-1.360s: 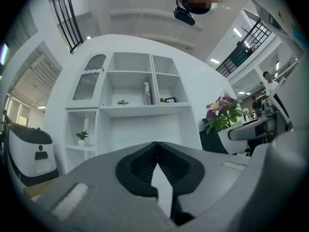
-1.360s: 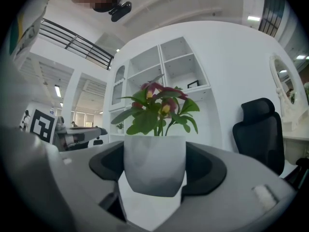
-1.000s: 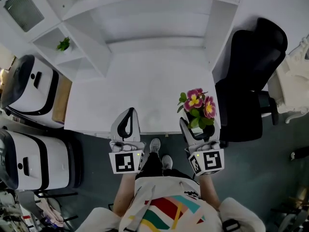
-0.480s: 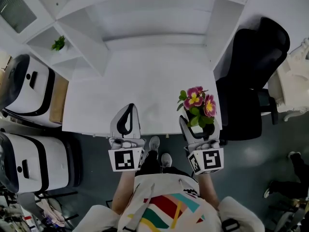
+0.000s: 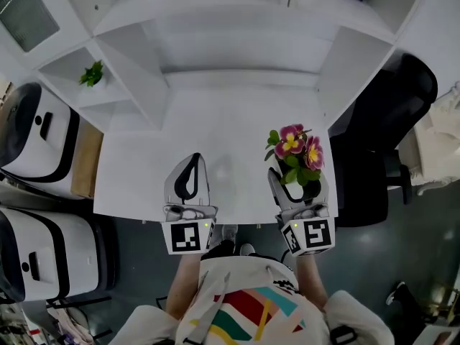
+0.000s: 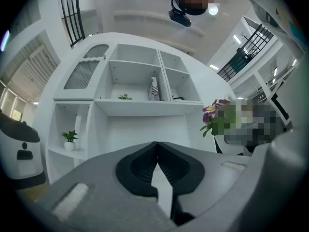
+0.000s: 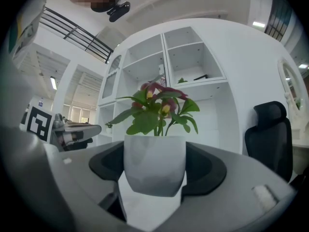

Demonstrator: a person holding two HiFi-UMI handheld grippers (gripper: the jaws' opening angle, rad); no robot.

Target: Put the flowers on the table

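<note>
A pot plant with pink and yellow flowers (image 5: 295, 144) and green leaves stands in a white pot (image 7: 154, 170). My right gripper (image 5: 298, 180) is shut on that pot, one jaw on each side of it. It holds the pot upright over the front right part of the white desk (image 5: 223, 128). Whether the pot touches the desktop I cannot tell. My left gripper (image 5: 191, 164) is shut and empty, its jaw tips meeting (image 6: 155, 148), over the desk's front edge to the left of the plant.
White shelves (image 5: 237, 20) rise behind the desk, and a small green plant (image 5: 92, 73) sits in a left cubby. A black office chair (image 5: 392, 135) stands close on the right. Two white, black-trimmed machines (image 5: 36, 131) stand on the left. The desk's front edge (image 5: 237, 220) is under the grippers.
Both grippers and the held pot have come a little further in over the desk's front edge. The grip on the pot is unchanged.
</note>
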